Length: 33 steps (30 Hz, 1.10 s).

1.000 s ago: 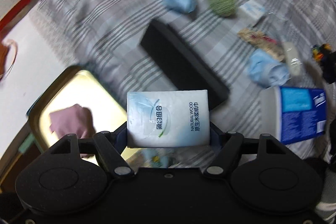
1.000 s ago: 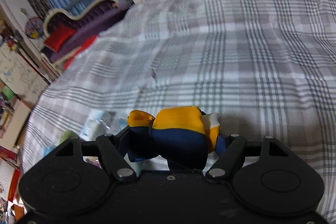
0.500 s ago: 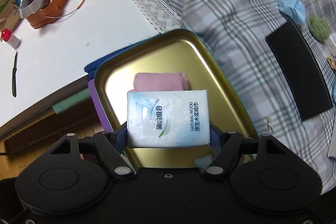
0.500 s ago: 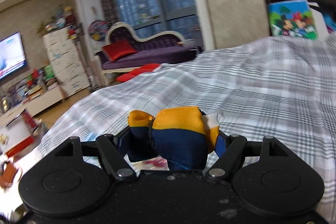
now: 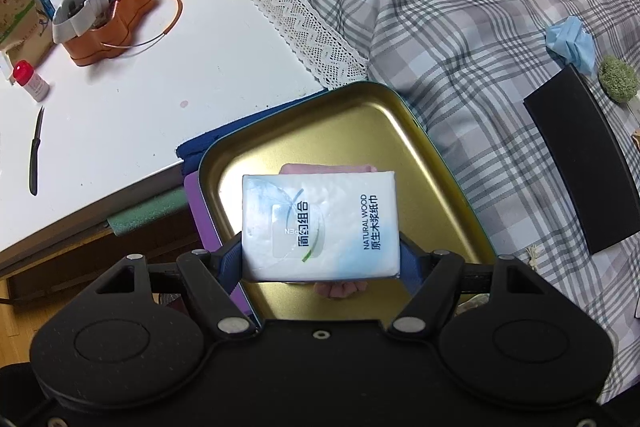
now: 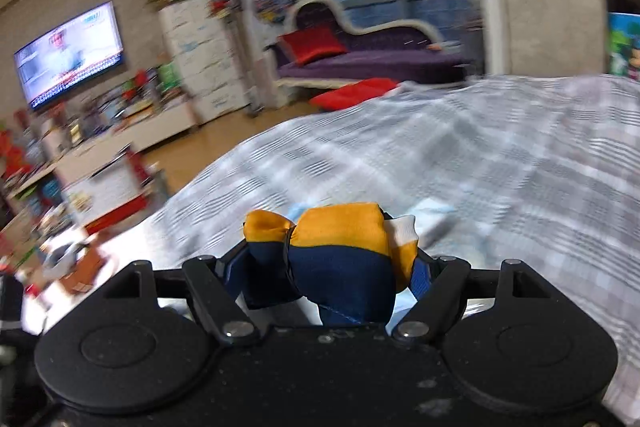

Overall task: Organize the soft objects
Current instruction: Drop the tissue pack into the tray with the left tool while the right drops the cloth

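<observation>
left claw [image 5: 320, 259] pinching 1 tissue pack [image 5: 320, 223] | right claw [image 6: 332, 267] pinching 1 cloth bundle [image 6: 340, 247]

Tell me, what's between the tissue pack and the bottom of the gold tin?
A folded pink cloth. In the left wrist view it lies in the gold tin, peeking out above and below the tissue pack, which the left gripper holds over it.

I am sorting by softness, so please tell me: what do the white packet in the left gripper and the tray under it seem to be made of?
Tissue packet: paper tissues in glossy plastic film, judging by its sheen and "NATURAL WOOD" print. Tray: likely tin, gold-lacquered inside; it reflects light and has a rolled rim.
</observation>
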Tool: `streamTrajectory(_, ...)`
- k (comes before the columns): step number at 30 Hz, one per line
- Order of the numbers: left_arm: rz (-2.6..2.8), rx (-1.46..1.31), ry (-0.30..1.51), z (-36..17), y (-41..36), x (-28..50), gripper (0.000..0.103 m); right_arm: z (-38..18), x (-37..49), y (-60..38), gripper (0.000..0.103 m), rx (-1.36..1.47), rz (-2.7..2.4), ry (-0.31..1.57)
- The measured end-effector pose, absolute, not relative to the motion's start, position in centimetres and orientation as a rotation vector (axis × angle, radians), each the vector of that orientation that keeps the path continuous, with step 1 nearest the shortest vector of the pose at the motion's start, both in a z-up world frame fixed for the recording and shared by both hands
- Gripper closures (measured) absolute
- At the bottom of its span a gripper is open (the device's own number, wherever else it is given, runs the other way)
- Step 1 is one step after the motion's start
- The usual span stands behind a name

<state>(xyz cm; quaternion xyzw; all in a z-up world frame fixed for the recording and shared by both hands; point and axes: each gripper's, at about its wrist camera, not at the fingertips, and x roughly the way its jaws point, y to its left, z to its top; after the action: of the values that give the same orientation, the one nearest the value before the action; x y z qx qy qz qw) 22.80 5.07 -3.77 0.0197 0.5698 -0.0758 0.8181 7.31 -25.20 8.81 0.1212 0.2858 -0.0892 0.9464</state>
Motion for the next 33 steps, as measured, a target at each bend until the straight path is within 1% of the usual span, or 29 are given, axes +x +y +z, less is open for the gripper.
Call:
streamTrajectory(7, -0.136, 0.002, 1.244, -4.2, 5.8, 23.6, 0.034, 6.5, 8.7, -17.3, 0.028, 0.168, 0.023, 0.777)
streamTrajectory(12, -0.106, -0.03, 1.256, -4.0, 6.0, 24.9, 0.034, 4.2, 8.4, -12.2, 0.028, 0.064, 0.113, 0.838)
streamTrajectory(16, -0.108, -0.036, 1.249, -3.1, 5.9, 26.1, 0.034, 2.7, 8.5, -9.5, 0.028, 0.045, 0.179, 0.897)
streamTrajectory(24, -0.076, -0.05, 1.245, -2.9, 6.4, 27.8, 0.033, 0.0, 9.7, -6.9, 0.027, 0.01, 0.216, 0.952)
streamTrajectory(27, -0.092, -0.054, 1.234, -2.7, 6.4, 27.5, 0.027, -0.9, 10.5, -6.8, 0.027, 0.013, 0.214, 0.968)
streamTrajectory(33, -0.072, -0.047, 1.224, -2.9, 6.5, 27.2, 0.027, -1.7, 11.3, -6.9, 0.027, 0.034, 0.209, 0.986)
